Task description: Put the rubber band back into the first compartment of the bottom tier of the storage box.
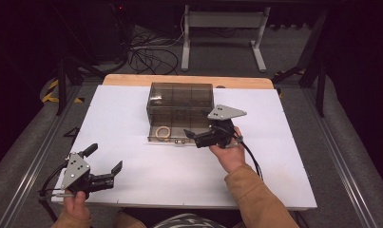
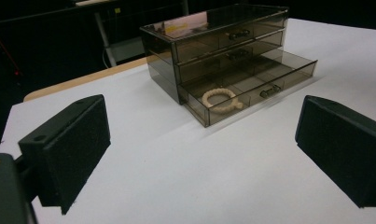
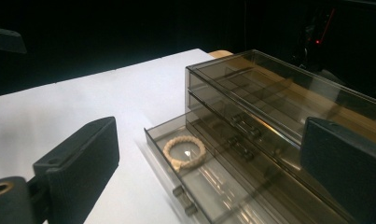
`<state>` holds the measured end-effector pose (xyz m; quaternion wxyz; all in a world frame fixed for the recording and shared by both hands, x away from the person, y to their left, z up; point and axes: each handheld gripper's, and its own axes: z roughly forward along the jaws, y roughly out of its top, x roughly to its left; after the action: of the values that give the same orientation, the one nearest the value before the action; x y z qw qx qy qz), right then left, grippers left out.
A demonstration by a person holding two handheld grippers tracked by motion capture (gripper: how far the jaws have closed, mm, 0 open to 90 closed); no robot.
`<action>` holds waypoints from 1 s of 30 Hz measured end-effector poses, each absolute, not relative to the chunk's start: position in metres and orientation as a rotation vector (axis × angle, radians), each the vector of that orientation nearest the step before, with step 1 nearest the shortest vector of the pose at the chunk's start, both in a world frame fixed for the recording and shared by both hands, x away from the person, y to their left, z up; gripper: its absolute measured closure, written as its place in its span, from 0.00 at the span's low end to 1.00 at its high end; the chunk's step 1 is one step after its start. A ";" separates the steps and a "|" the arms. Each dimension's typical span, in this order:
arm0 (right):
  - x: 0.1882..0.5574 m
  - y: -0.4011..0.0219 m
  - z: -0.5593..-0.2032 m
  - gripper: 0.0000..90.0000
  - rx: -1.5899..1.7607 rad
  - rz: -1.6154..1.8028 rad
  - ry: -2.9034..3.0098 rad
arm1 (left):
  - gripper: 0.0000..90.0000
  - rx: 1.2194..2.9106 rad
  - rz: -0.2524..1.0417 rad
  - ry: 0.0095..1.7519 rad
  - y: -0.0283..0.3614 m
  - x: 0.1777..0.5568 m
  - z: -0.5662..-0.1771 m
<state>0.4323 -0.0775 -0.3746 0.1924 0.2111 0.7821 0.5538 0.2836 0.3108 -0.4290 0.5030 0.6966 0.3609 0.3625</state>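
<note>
High view: right tool (image 1: pixel 198 138) level, jaws apart, beside open drawer (image 1: pixel 172 131).

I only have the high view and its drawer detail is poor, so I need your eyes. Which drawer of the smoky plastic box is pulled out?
Observer: The bottom drawer of the three-drawer box; the two above are shut.
Operator: What is that pale ring in it?
Observer: A cream braided bracelet, lying flat in the drawer's end compartment.
Operator: Is the right gripper holding anything?
Observer: No. The right gripper has its jaws wide apart, nothing between them, above the open drawer.
Operator: And the left?
Observer: The left gripper is open too, over bare white table.
</note>
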 end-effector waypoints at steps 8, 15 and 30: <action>0.413 -0.112 -0.380 0.04 0.616 1.544 2.166 | 0.04 1.681 0.875 0.872 0.311 0.283 -0.429; 0.396 -0.145 -0.389 0.03 0.654 1.514 2.136 | 0.04 1.684 0.882 0.872 0.310 0.283 -0.429; 0.352 -0.212 -0.441 0.01 0.773 1.466 2.097 | 0.03 1.678 0.877 0.843 0.310 0.285 -0.428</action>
<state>0.3520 -0.2122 -0.4407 0.2322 0.2811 0.7632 0.5335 0.2851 0.3104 -0.4283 0.5095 0.6968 0.3499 0.3640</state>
